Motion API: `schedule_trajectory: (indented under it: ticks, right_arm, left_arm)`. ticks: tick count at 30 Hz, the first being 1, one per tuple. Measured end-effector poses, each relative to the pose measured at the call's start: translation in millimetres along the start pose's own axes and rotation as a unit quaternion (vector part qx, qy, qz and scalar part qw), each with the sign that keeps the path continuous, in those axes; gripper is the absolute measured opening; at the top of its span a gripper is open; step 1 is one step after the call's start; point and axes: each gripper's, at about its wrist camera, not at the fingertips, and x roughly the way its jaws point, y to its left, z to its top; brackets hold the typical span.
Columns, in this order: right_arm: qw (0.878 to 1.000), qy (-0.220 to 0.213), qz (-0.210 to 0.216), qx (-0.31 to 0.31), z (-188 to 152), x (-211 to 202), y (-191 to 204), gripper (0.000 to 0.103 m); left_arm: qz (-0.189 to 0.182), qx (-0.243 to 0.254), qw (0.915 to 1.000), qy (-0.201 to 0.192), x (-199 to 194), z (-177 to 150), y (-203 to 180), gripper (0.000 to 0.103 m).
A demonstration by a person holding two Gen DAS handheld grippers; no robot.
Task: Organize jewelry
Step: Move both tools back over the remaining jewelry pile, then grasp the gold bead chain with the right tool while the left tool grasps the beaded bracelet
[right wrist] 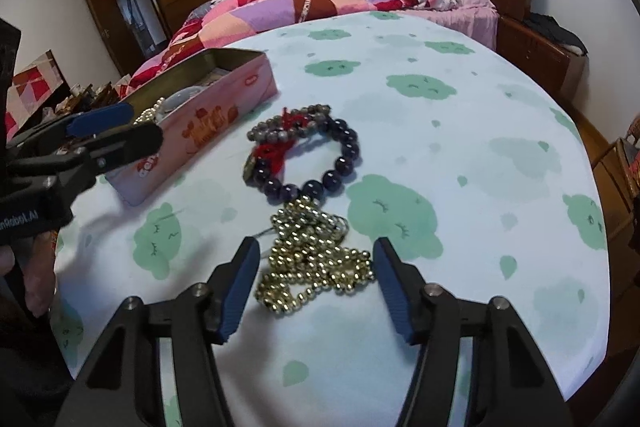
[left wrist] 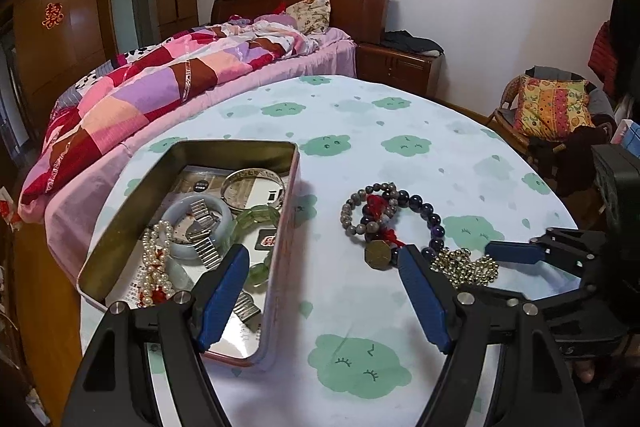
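Note:
A pink tin [left wrist: 236, 143] lies open on the cloud-print tablecloth. In it are a silver bangle [left wrist: 253, 187], a pale jade bangle [left wrist: 224, 211], green beads [left wrist: 258, 213] and a pearl strand [left wrist: 158, 259]. To its right lie a dark purple bead bracelet [right wrist: 346, 155], a grey bead bracelet [right wrist: 276, 131] and a red cord with a brass pendant [left wrist: 378, 255]. My left gripper [left wrist: 323, 253] is open, one finger over the tin and the other by the pendant. The gold bead chain [right wrist: 312, 259] lies bunched between the fingers of my right gripper [right wrist: 317, 247], which is open and low over it.
A bed with a patchwork quilt [left wrist: 160, 87] runs along the table's far left side. A wooden nightstand [left wrist: 396, 67] stands behind, and a chair with a patterned cushion [left wrist: 552, 107] at the right. The tablecloth [right wrist: 440, 147] beyond the bracelets is bare.

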Motion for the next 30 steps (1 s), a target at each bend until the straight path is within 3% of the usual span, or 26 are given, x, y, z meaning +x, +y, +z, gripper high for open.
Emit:
schedule_trajectory:
  ticks: [4, 6, 7, 10, 18, 20, 30]
  right_arm:
    - [0.999, 0.006, -0.017, -0.026, 2, 8, 9, 0.063]
    - [0.999, 0.005, -0.027, -0.037, 0, 8, 12, 0.032]
    - [0.999, 0.005, -0.024, -0.038, 0, 6, 11, 0.024]
    - [1.000, 0.003, -0.010, -0.016, -1, 3, 0, 0.016]
    - [0.996, -0.020, -0.061, 0.055, 4, -10, -43, 0.016]
    - [0.996, -0.021, -0.061, 0.067, 4, -11, -49, 0.016]
    - [0.993, -0.046, -0.068, 0.086, 12, -14, -58, 0.016]
  left_arm:
    - [-0.003, 0.005, 1.0000, -0.001, -1, 0, -3, 0.077]
    - [-0.004, 0.005, 1.0000, -0.002, -1, 0, -3, 0.077]
    - [-0.006, 0.005, 1.0000, -0.001, -1, 0, -3, 0.077]
    - [-0.015, 0.004, 0.9999, 0.002, 0, 0, -4, 0.077]
    - [-0.030, 0.030, 0.9991, 0.003, 9, 8, -19, 0.076]
    - [-0.033, 0.037, 0.9988, 0.008, 15, 10, -23, 0.067]
    - [-0.056, 0.055, 0.9964, 0.034, 50, 29, -44, 0.057]
